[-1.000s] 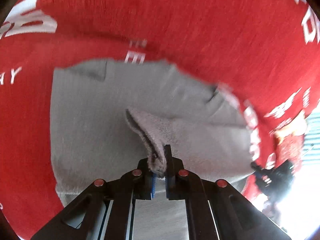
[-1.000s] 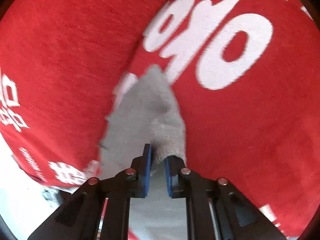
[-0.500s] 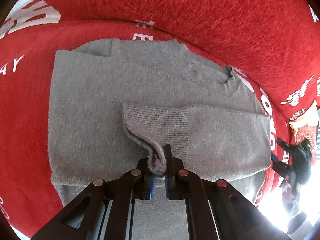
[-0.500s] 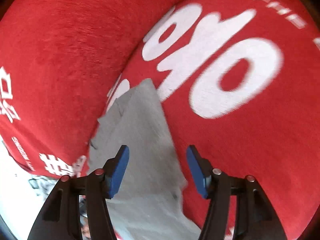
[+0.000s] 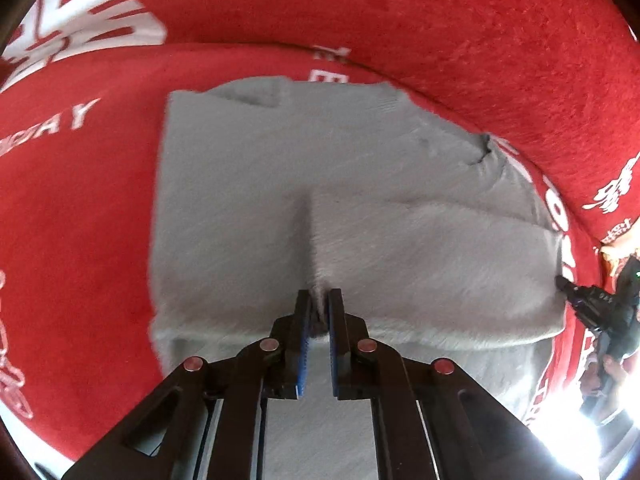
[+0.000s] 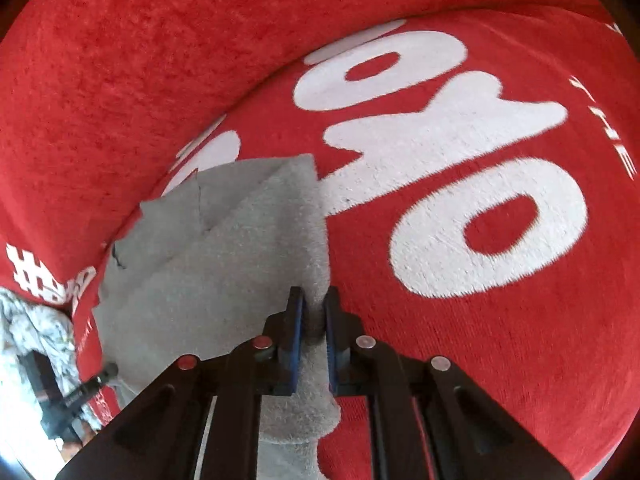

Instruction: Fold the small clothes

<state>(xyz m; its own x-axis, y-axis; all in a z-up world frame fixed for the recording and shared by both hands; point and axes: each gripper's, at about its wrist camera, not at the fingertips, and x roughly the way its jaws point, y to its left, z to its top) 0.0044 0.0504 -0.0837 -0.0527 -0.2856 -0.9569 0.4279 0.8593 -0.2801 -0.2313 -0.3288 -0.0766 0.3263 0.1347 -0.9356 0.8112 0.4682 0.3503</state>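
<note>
Left wrist view: my left gripper (image 5: pixel 318 308) is pinched shut on a bunch of the gray sweater (image 5: pixel 248 208), which lies flat ahead of it on the red blanket (image 5: pixel 80 220). My right gripper (image 6: pixel 313 312) is clamped on the sweater's edge, just left of bare blanket. The knit is fuzzy, thick and limp; I judge a thin pinch could slip, or uneven pulling could drag the folded sleeve (image 5: pixel 460 248) askew.
</note>
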